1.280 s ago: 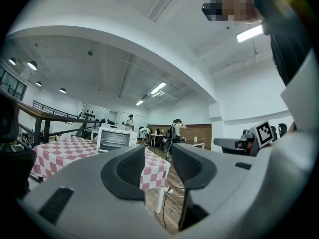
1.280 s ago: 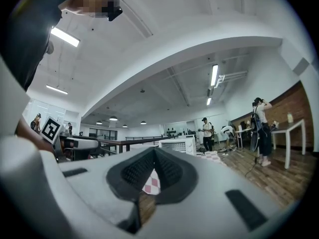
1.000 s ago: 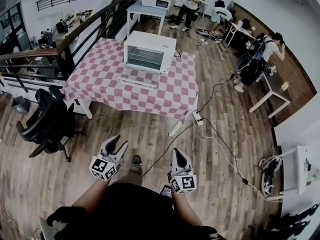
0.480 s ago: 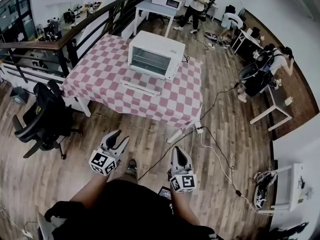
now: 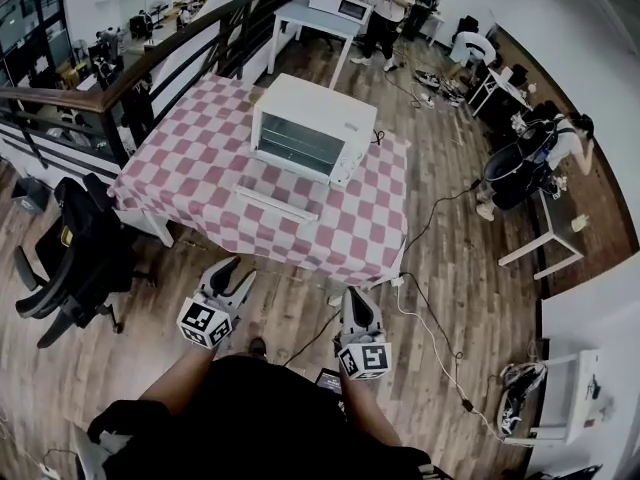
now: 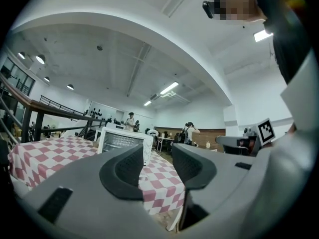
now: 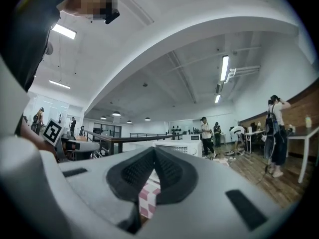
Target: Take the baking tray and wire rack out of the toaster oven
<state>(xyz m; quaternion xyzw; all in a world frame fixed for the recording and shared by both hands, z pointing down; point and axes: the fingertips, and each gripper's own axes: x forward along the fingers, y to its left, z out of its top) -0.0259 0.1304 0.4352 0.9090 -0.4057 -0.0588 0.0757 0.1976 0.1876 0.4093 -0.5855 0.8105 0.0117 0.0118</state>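
Red-and-white checks covered the table [image 5: 190, 173] on which the white toaster oven [image 5: 305, 128] stood, its door [image 5: 277, 204] apparently dropped open onto the tabletop. Nothing of the task looked done. No tray or rack lay outside the oven, and thin bars across its mouth, likely the wire rack [image 5: 292, 146], sat inside. The baking tray could not be picked out at this range (presumably it was in there too).

Both tools were held level over the wooden floor [image 5: 470, 298], short of the table's near edge and well apart from the oven. The left gripper [image 5: 235, 271] had its jaws parted, with only air and the distant oven between them. The right gripper [image 5: 354, 298] had its pads brought together at the tips on nothing. So the whole job seemed left: reaching the oven, gripping each piece and drawing it out.

As for writing, no brand or label on the oven was legible. The only print nearby was the black-and-white square pattern on each gripper's marker cube [image 5: 205, 323], which carried no words.
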